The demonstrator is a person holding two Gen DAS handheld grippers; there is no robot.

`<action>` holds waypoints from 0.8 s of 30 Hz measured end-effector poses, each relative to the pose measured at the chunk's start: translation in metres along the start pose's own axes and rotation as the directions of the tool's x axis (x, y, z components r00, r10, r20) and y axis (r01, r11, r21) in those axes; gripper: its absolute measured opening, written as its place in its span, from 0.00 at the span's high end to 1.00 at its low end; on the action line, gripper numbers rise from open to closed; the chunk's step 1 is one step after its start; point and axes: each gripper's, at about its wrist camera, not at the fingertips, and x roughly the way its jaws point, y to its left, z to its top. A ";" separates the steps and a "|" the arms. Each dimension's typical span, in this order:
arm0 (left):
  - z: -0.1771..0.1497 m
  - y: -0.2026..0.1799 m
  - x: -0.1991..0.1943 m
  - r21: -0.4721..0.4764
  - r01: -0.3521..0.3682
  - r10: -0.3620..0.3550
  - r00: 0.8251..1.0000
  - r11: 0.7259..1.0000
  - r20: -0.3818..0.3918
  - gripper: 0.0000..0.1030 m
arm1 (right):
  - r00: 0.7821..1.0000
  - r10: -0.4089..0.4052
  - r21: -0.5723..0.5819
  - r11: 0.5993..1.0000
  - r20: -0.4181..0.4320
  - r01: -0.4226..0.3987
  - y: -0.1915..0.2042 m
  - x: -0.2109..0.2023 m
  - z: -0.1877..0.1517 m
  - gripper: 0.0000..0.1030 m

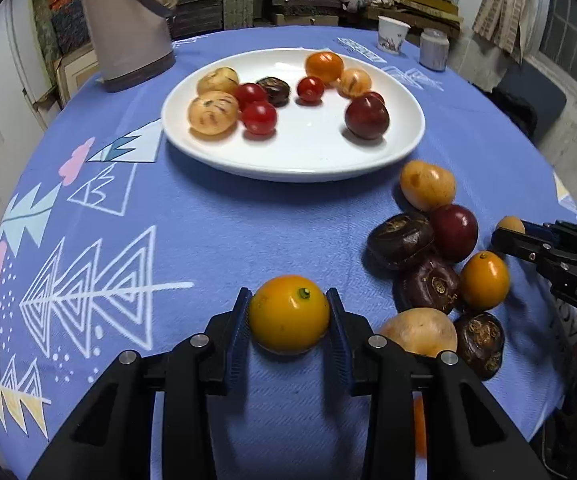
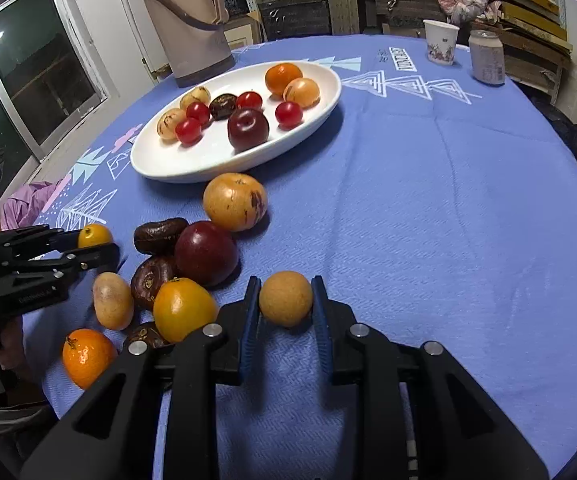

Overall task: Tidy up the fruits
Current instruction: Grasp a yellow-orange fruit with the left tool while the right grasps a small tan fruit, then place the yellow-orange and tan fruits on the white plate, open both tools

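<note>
blue patterned tablecloth covers the round table, shelves of clutter behind. white plate sits toward the far edge, holding cherry tomatoes, a dark plum and tan fruits. left gripper pinches a yellow-orange fruit between both blue pads near the near edge. right gripper pinches a small tan round fruit. loose fruit pile lies between them, just before the plate.
</note>
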 end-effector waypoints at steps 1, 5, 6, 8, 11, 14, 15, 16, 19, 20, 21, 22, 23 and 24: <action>0.000 0.003 -0.004 -0.008 -0.001 0.001 1.000 1.000 0.007 0.64 | 1.000 0.000 -0.001 1.000 0.005 0.000 0.000 -0.002 0.000 0.76; 0.005 0.012 -0.022 -0.030 0.009 -0.008 0.999 0.999 0.043 0.63 | 0.999 0.004 -0.009 1.000 0.035 -0.004 0.002 -0.014 0.004 0.76; 0.007 0.013 -0.026 -0.030 0.009 -0.007 0.999 1.000 0.050 0.63 | 0.999 0.006 -0.013 1.000 0.042 -0.006 0.003 -0.017 0.005 0.76; 0.012 0.016 -0.037 -0.024 0.005 -0.003 0.997 1.000 0.077 0.63 | 0.998 0.011 -0.034 0.999 0.058 -0.009 0.006 -0.025 0.009 0.76; 0.024 0.021 -0.048 -0.024 0.012 -0.010 0.994 1.000 0.104 0.63 | 0.996 0.026 -0.065 0.998 0.088 -0.020 0.009 -0.038 0.023 0.76; 0.043 0.021 -0.056 -0.014 0.014 -0.012 0.991 1.000 0.135 0.63 | 0.992 0.034 -0.083 0.996 0.123 -0.024 0.009 -0.047 0.041 0.76; 0.049 0.021 -0.057 -0.013 0.013 -0.011 0.990 1.000 0.144 0.63 | 0.990 0.033 -0.091 0.996 0.139 -0.020 0.010 -0.049 0.049 0.76; 0.057 0.021 -0.058 -0.013 0.015 -0.013 0.988 1.000 0.151 0.63 | 0.989 0.034 -0.096 0.995 0.147 -0.020 0.011 -0.050 0.055 0.76; 0.080 0.021 -0.054 -0.021 0.029 -0.025 0.985 0.999 0.171 0.63 | 0.984 0.040 -0.130 0.991 0.175 -0.017 0.018 -0.045 0.081 0.76; 0.088 0.021 -0.051 -0.028 0.033 -0.028 0.984 0.999 0.178 0.63 | 0.984 0.039 -0.141 0.990 0.174 -0.015 0.020 -0.040 0.088 0.76; 0.096 0.021 -0.047 -0.033 0.035 -0.028 0.982 0.999 0.185 0.63 | 0.985 0.037 -0.151 0.989 0.170 -0.012 0.022 -0.035 0.096 0.76; 0.106 0.019 -0.040 -0.037 0.034 -0.026 0.982 0.999 0.186 0.63 | 0.985 0.033 -0.157 0.988 0.167 -0.006 0.023 -0.029 0.103 0.76; 0.113 0.019 -0.033 -0.040 0.034 -0.026 0.983 0.999 0.181 0.63 | 0.986 0.029 -0.166 0.986 0.163 -0.002 0.024 -0.019 0.113 0.76; 0.118 0.019 -0.026 -0.046 0.036 -0.028 0.985 0.998 0.171 0.63 | 0.987 0.030 -0.171 0.985 0.157 -0.003 0.026 -0.013 0.119 0.76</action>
